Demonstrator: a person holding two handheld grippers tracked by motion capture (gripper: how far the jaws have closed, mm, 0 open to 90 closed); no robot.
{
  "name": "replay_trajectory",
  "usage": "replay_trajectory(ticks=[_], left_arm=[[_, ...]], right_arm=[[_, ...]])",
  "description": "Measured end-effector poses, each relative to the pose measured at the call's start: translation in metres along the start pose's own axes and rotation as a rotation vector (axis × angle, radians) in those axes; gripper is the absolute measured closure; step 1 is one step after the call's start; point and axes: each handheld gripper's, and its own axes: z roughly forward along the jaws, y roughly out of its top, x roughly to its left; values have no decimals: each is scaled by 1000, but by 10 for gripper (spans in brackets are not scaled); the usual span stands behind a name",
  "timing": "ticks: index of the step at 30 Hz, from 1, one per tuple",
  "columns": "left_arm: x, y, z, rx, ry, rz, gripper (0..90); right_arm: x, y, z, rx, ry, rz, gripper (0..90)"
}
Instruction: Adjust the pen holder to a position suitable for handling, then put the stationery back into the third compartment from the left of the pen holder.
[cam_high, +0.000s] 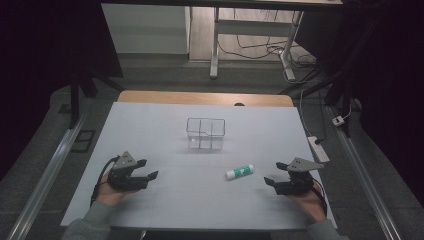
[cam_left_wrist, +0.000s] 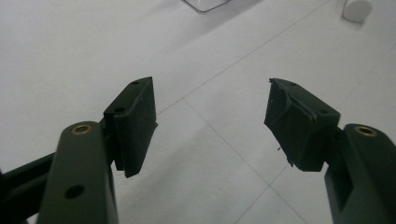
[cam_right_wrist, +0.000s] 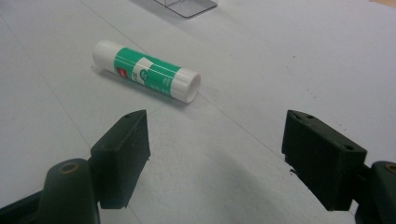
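A white glue stick (cam_high: 239, 171) with a green label lies on its side on the white table sheet, right of centre. In the right gripper view the glue stick (cam_right_wrist: 146, 71) lies just beyond the jaws, slightly left. A clear plastic divided box (cam_high: 205, 133) stands upright at mid-table. My left gripper (cam_high: 147, 169) rests open at the front left, nothing between its jaws, and its own view shows the same gap (cam_left_wrist: 210, 121). My right gripper (cam_high: 274, 173) is open at the front right, a short way right of the glue stick, empty as well (cam_right_wrist: 217, 144).
The white sheet (cam_high: 160, 125) covers a wooden table whose far edge (cam_high: 205, 98) shows behind it. A power strip (cam_high: 318, 148) lies off the right edge. Desk legs and cables (cam_high: 260, 50) stand on the floor beyond.
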Motion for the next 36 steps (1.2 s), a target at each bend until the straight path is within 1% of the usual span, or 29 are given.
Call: replay_trajectory(ticks=[2,5,10,14,18,22,24,27,29,33,36], left_arm=[[0,0,-2,-5,-5,-6,330],[0,0,-3,-12,-6,-4,330],[0,1,-1,-4,-7,3,326],[-1,0,0,3,-3,6,320],[-3,1,0,2,0,14,318],[-3,1,0,2,2,14,317],[-2,1,0,3,4,8,315],[-1,1,-1,-1,4,3,315],[-1,1,-1,-1,4,3,315],[-2,1,0,3,-5,9,314],[-3,1,1,6,-7,13,314]], right_arm=[[0,0,-1,3,2,-2,232],[1,0,-1,-7,1,2,238],[2,1,-3,10,1,-10,253],[4,6,-4,5,-4,-25,264],[6,10,-4,5,3,-34,265],[7,18,-3,30,31,-59,271],[6,22,-1,44,56,-60,273],[7,27,3,72,74,-75,275],[7,30,6,76,93,-82,277],[9,42,8,82,99,-111,279],[10,50,10,81,123,-115,282]])
